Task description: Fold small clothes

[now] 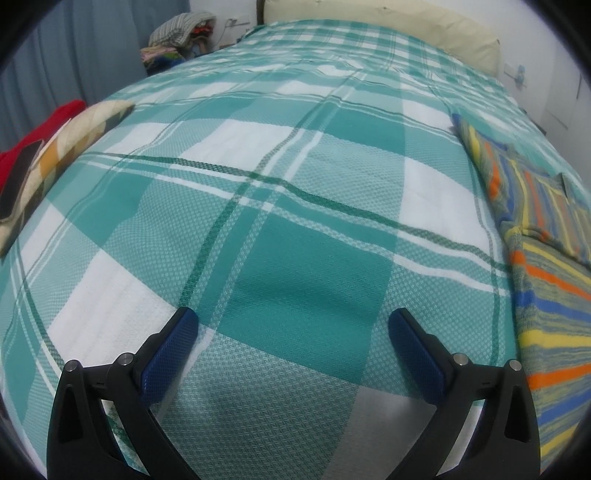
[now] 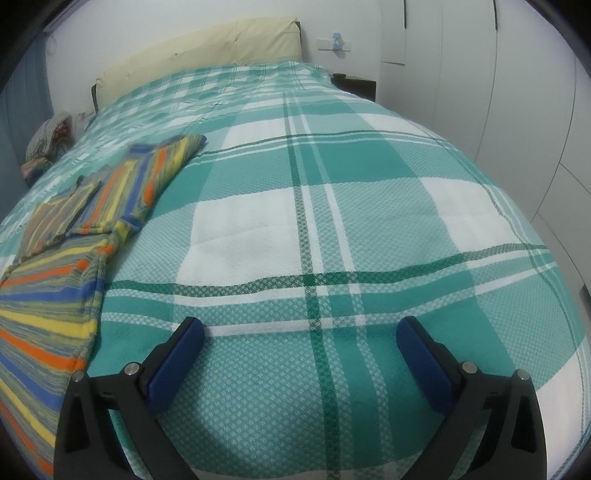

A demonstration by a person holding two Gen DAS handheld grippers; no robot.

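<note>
Left wrist view: we look down along the left gripper (image 1: 293, 319), its blue-padded fingers (image 1: 173, 350) spread wide with nothing between them, only the teal-and-white plaid bedspread (image 1: 295, 177) beneath. The spread covers the whole bed, mostly flat, with a shallow dip just ahead of the fingertips. Off to the right of the right finger lies the striped garment (image 1: 546, 258), orange, yellow, blue and grey, partly folded, with a smaller folded section resting on it farther away. Far left of the left finger, at the bed edge, sit a patterned cushion (image 1: 74, 144) and something red (image 1: 37, 147) behind it. Ahead, a cream headboard (image 1: 388, 26), blue curtains (image 1: 92, 44) and a pile of clothes (image 1: 181, 37) in the corner.

Right wrist view: the right gripper (image 2: 300, 330) also hangs over bare bedspread (image 2: 332, 184), fingers (image 2: 177, 358) fully apart and empty. The striped garment (image 2: 74, 236) lies left of the left finger, stretching away up the bed. Beyond: headboard (image 2: 221, 44), a dark nightstand (image 2: 358, 86) at the bed's far right corner, white wardrobe doors (image 2: 517, 92) on the right, and a wall socket (image 2: 336, 43).
</note>
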